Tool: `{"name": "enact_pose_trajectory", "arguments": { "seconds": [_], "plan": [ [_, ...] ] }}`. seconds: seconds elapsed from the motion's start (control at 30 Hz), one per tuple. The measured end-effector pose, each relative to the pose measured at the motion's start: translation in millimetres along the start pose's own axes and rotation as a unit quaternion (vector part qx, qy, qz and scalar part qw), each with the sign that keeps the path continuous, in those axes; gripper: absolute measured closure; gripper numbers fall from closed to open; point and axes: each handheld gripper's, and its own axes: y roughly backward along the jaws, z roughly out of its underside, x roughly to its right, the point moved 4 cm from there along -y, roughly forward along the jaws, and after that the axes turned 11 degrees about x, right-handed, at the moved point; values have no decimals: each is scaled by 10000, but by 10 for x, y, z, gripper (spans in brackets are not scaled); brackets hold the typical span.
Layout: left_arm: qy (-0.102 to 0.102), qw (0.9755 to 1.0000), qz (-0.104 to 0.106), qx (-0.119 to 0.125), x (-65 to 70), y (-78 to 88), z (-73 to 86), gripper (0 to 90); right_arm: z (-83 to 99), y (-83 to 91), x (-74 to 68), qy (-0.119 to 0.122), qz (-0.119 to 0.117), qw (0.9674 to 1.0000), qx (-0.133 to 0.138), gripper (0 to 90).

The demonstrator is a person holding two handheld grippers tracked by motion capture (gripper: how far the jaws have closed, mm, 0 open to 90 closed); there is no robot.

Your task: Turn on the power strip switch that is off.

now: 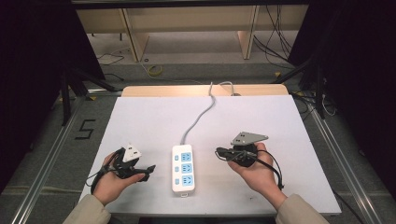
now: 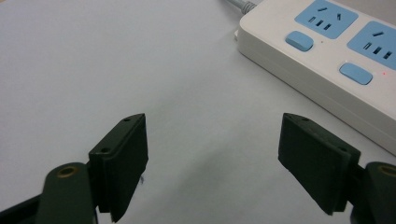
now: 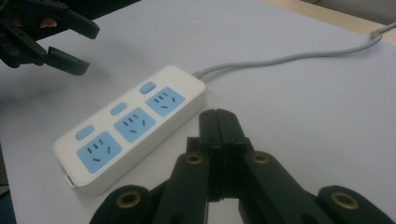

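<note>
At the near edge of the table [image 1: 140,107], two sleeved forearms come in from below, each hand holding a black gripper just above the white surface. The left gripper [image 1: 148,171] sits in the person's left hand [image 1: 113,181], with a small white three-cornered piece on top; its jaws stand wide apart with nothing between them, and in the left gripper view [image 2: 212,161] only bare tabletop lies in the gap. The right gripper [image 1: 218,152] rests in the right hand [image 1: 254,172] under a grey three-cornered plate [image 1: 248,137]; in the right gripper view [image 3: 219,122] its two jaws are pressed flat together and hold nothing. A dark cable [image 1: 275,169] loops away from it over the wrist.

Between the two hands lies a white power strip [image 1: 182,169], flat on the table, lengthwise away from the person, close to both grippers but touching neither. It has three blue sockets, each with a blue switch beside it. The left gripper points at its side from the left; the right gripper points toward it from the right.

From the strip's far end a grey cord [image 1: 198,119] runs up the table, curves, and drops over the far edge, where a strip of bare wood shows. Beyond that there is grey floor with loose wires and the legs of a wooden bench.
</note>
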Motion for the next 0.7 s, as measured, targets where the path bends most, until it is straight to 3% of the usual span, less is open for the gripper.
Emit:
{"name": "enact_pose_trajectory", "arguments": {
  "seconds": [0.7],
  "plan": [
    [-66,10000,-7,-23,-4,5,5,246,-68,-145,-148,103,-63,9999,-78,900]
  ]
}}
